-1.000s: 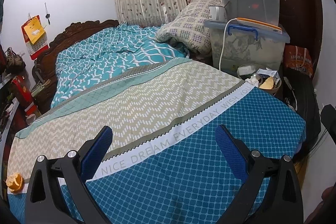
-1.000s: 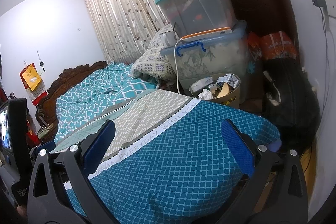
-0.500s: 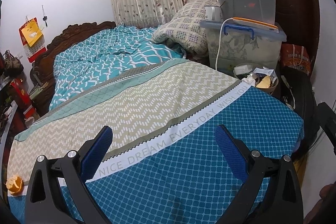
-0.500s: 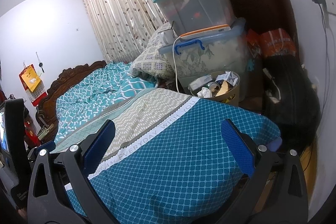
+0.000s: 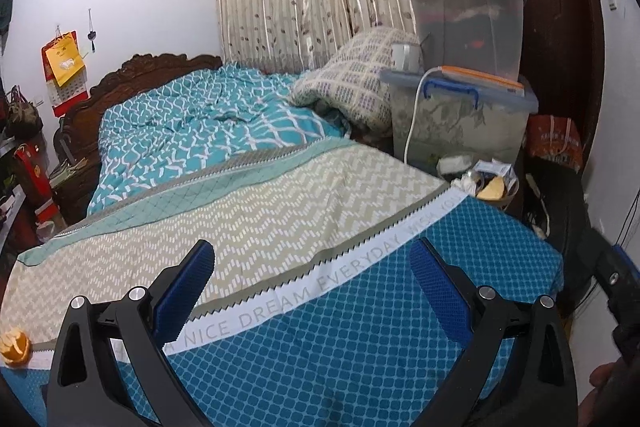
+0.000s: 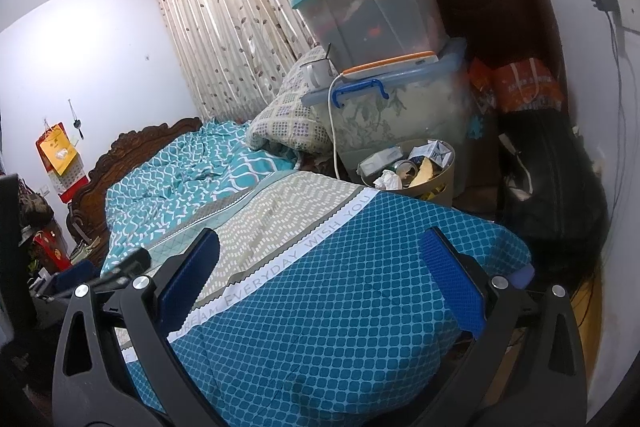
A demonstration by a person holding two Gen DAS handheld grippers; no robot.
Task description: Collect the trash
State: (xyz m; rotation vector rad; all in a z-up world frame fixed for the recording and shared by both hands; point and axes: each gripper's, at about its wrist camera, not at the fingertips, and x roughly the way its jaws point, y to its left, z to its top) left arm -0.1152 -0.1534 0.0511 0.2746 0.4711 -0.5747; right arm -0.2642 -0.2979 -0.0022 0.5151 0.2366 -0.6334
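Note:
An orange peel (image 5: 15, 347) lies on the bed's near left edge, left of my left gripper (image 5: 312, 263), which is open and empty above the blue patterned bedspread (image 5: 360, 347). A beige trash bin (image 6: 436, 183) full of crumpled paper, cartons and a can stands on the floor beyond the bed's far right corner; it also shows in the left wrist view (image 5: 492, 183). My right gripper (image 6: 320, 255) is open and empty over the bed's right part, well short of the bin.
Stacked clear storage boxes (image 6: 368, 11) with a white cable (image 6: 332, 131) stand behind the bin. A black bag (image 6: 552, 195) and an orange bag (image 6: 528, 83) fill the right corner. A folded quilt (image 5: 352, 83) and a wooden headboard (image 5: 132, 79) lie at the far end.
Both grippers have shifted slightly, so the view sits a little higher and the boxes show more fully. Both stay open and empty.

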